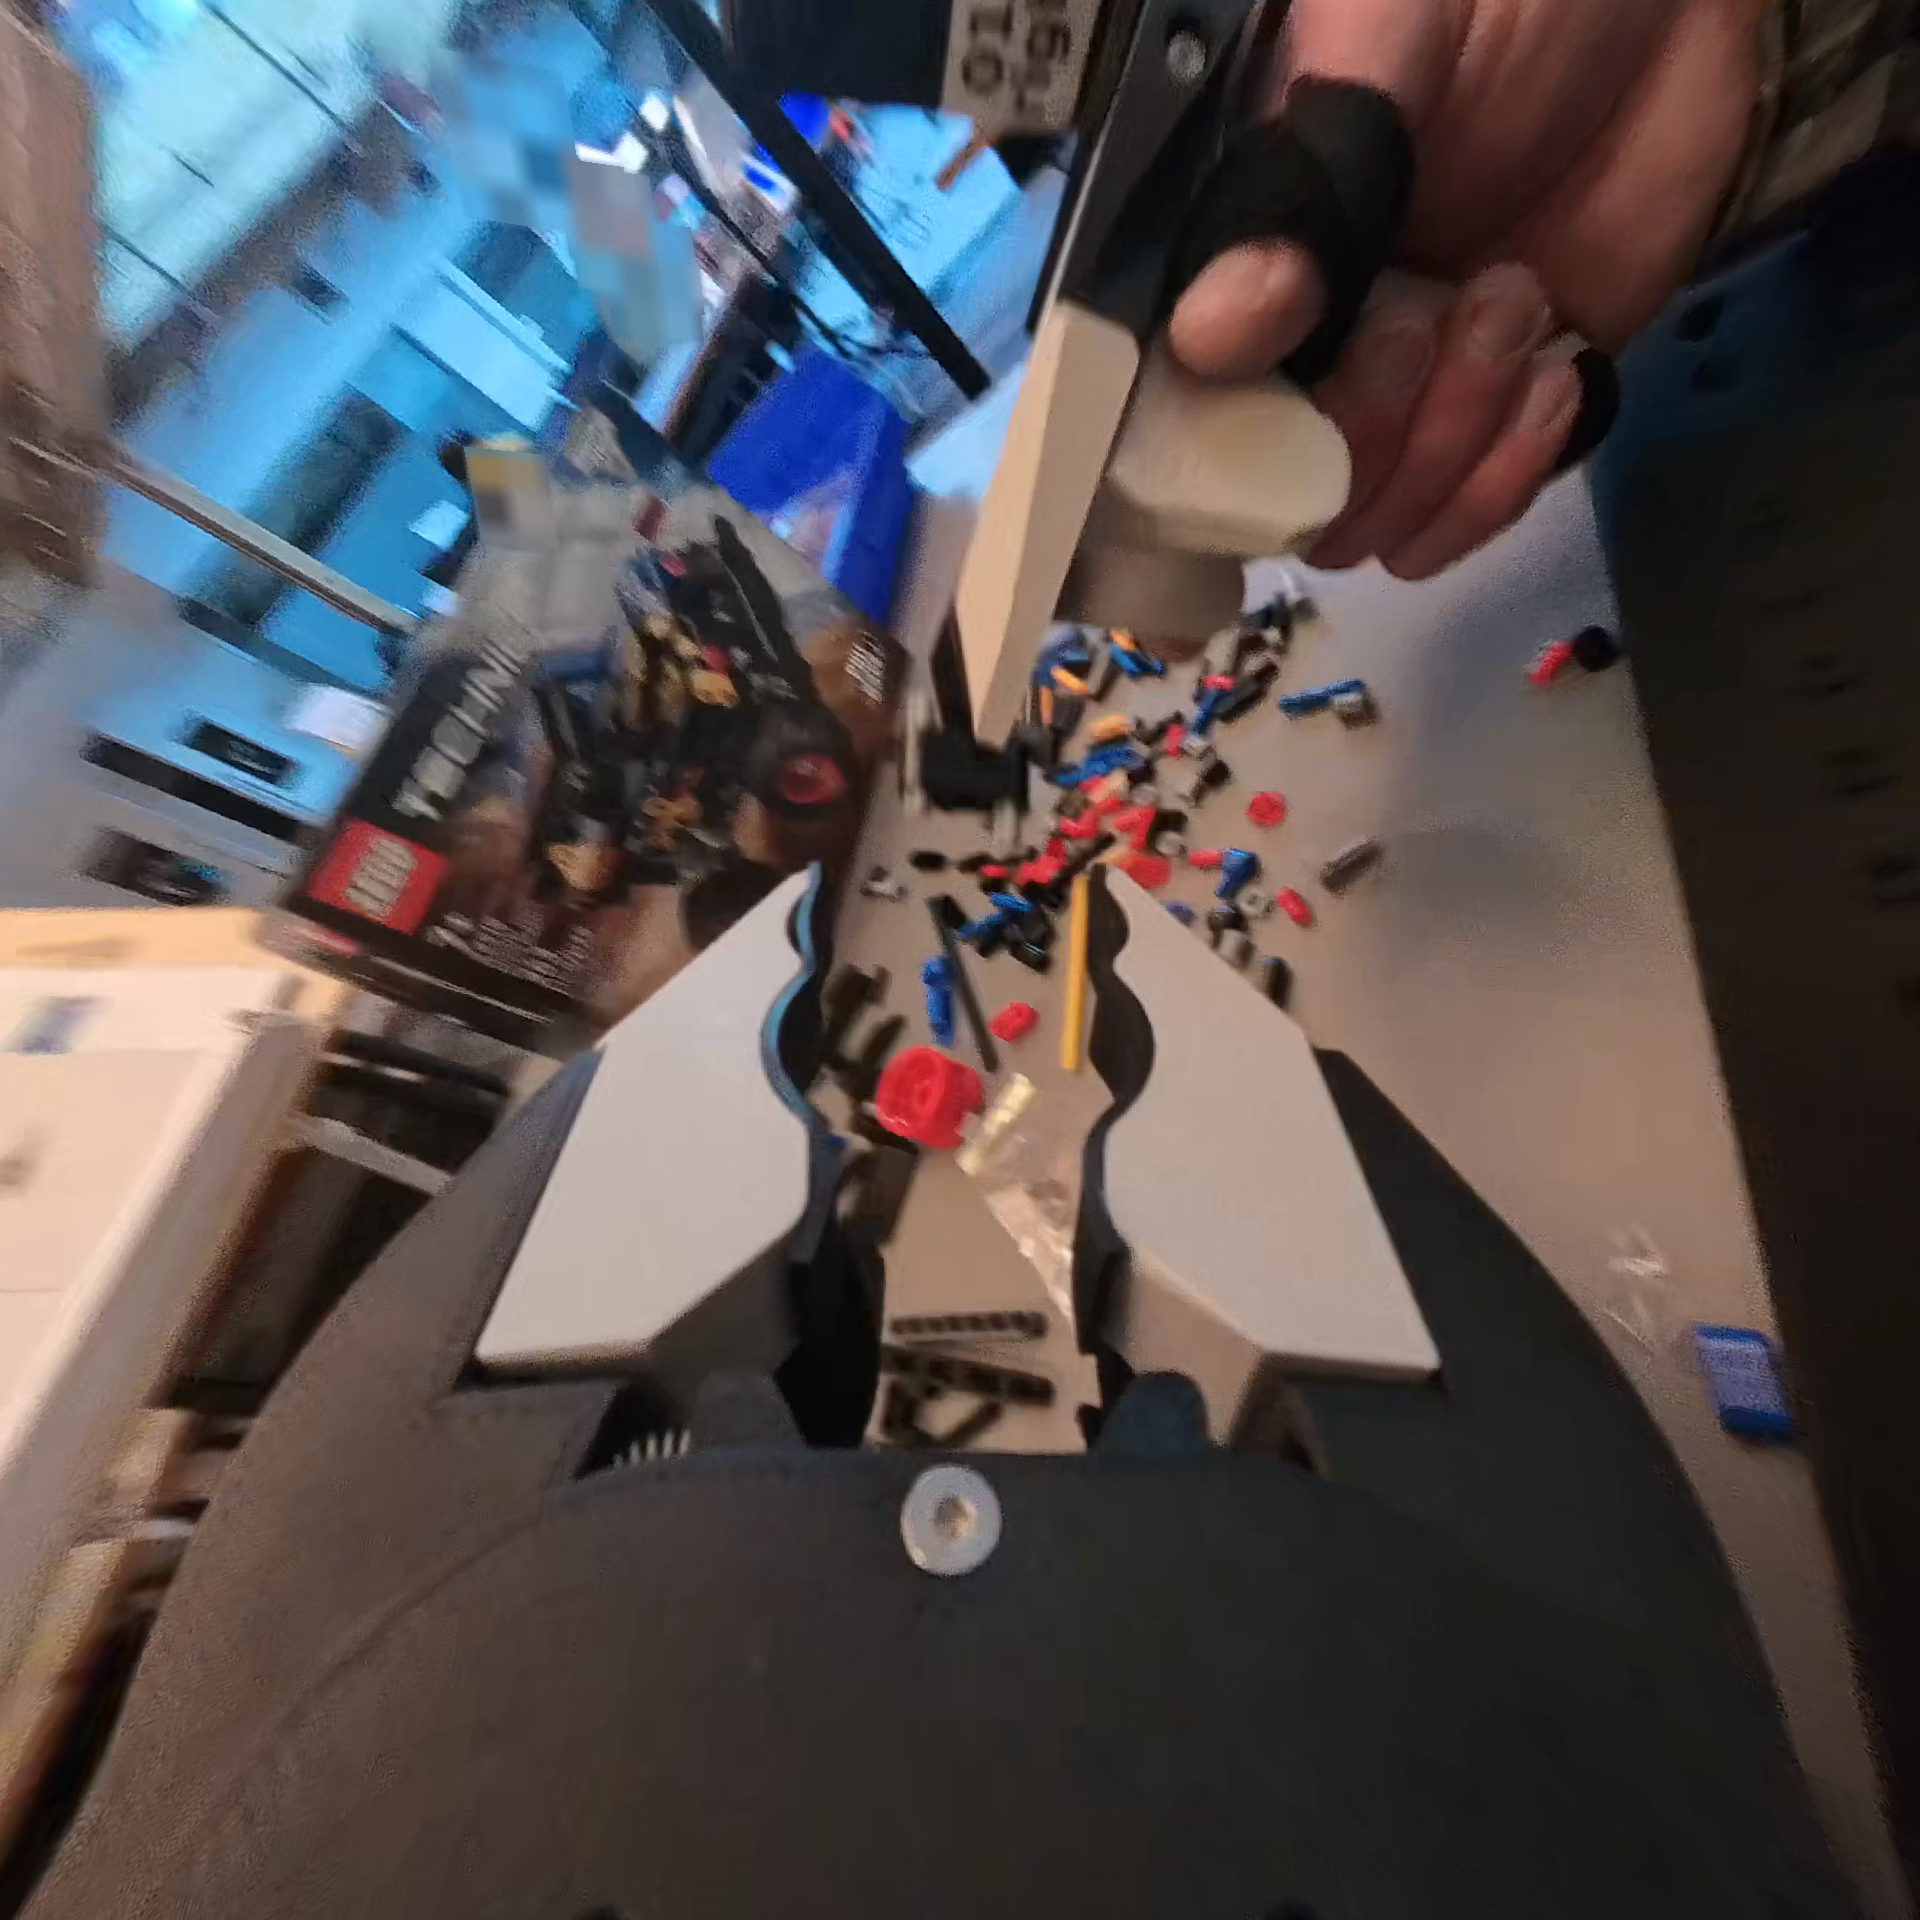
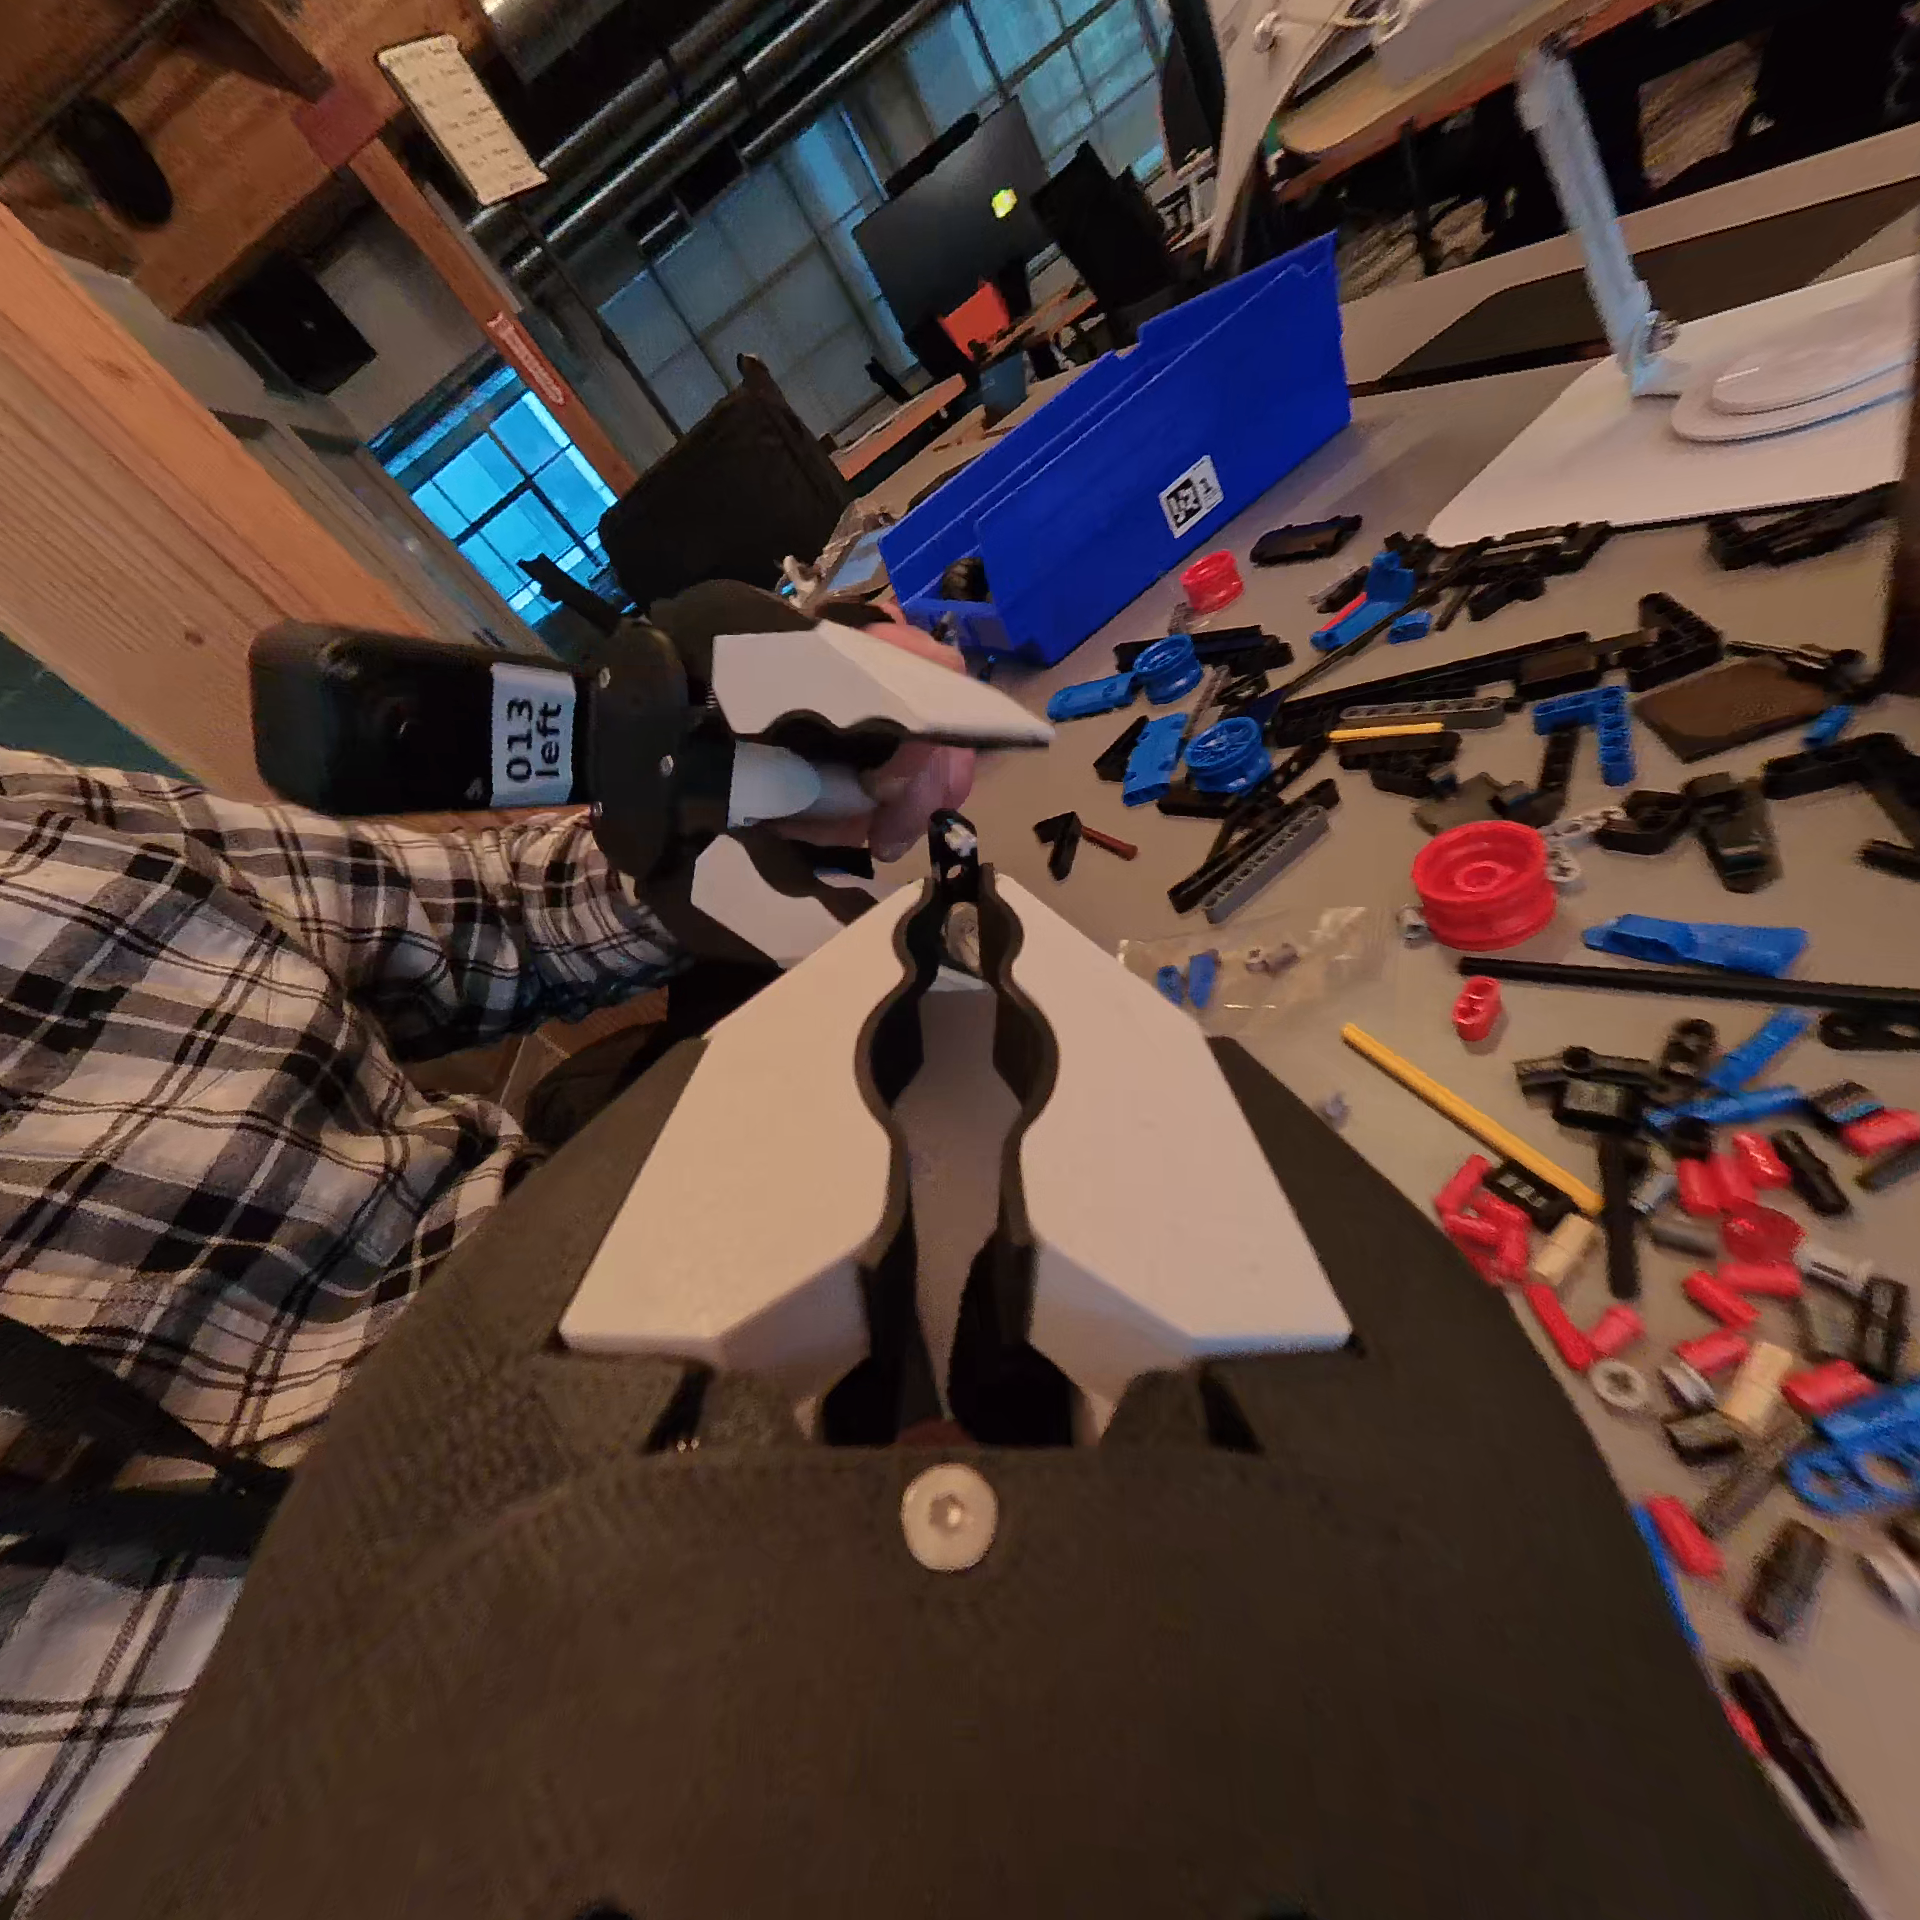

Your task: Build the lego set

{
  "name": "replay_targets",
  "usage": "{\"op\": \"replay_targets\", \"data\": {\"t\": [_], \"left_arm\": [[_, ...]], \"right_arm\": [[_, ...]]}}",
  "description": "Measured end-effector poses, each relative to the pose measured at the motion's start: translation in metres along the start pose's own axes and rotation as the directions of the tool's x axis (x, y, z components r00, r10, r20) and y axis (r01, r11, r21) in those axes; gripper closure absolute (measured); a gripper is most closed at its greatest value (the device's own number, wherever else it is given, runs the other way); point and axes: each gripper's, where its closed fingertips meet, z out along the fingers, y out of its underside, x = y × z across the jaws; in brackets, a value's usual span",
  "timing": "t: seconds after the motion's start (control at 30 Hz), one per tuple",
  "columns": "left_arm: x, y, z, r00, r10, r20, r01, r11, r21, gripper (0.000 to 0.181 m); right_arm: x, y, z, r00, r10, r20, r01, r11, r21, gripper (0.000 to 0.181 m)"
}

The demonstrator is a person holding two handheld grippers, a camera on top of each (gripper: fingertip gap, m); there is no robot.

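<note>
Nearest the right wrist camera, the right gripper has its jaws drawn narrow, pinching a small black lego piece at the tips, clear of the table. At 11 o'clock from it, the left gripper appears in a hand with a plaid sleeve. Loose lego parts cover the table from 1 to 4 o'clock, including a red wheel, a yellow axle and a blue bin.

From the left wrist view, the left gripper stands wide apart, holding nothing, over a red wheel and a clear bag. The set's box lies at 10 o'clock.
</note>
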Motion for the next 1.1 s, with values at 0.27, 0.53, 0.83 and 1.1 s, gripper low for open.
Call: {"op": "replay_targets", "data": {"t": [0.27, 0.53, 0.83, 1.1], "left_arm": [[0.071, 0.045, 0.019, 0.922, -0.081, -0.378, 0.002, 0.979, -0.206, 0.171], [0.082, 0.052, 0.029, 0.91, -0.048, -0.411, -0.062, 0.966, -0.252, 0.179], [0.094, 0.047, 0.015, 0.877, 0.309, -0.367, -0.381, 0.913, -0.143, 0.18], [0.098, 0.046, 0.001, 0.874, 0.329, -0.358, -0.39, 0.914, -0.11, 0.181]], "right_arm": [[0.021, -0.001, -0.029, 0.997, 0.006, -0.077, -0.003, 0.999, 0.037, 0.176], [0.024, 0.005, -0.028, 0.997, 0.01, -0.073, -0.008, 0.999, 0.032, 0.175], [0.027, 0.007, -0.029, 0.997, 0.005, -0.079, -0.003, 1.0, 0.022, 0.175], [0.026, 0.01, -0.027, 0.996, -0.013, -0.092, 0.013, 1.0, 0.0, 0.175]]}}
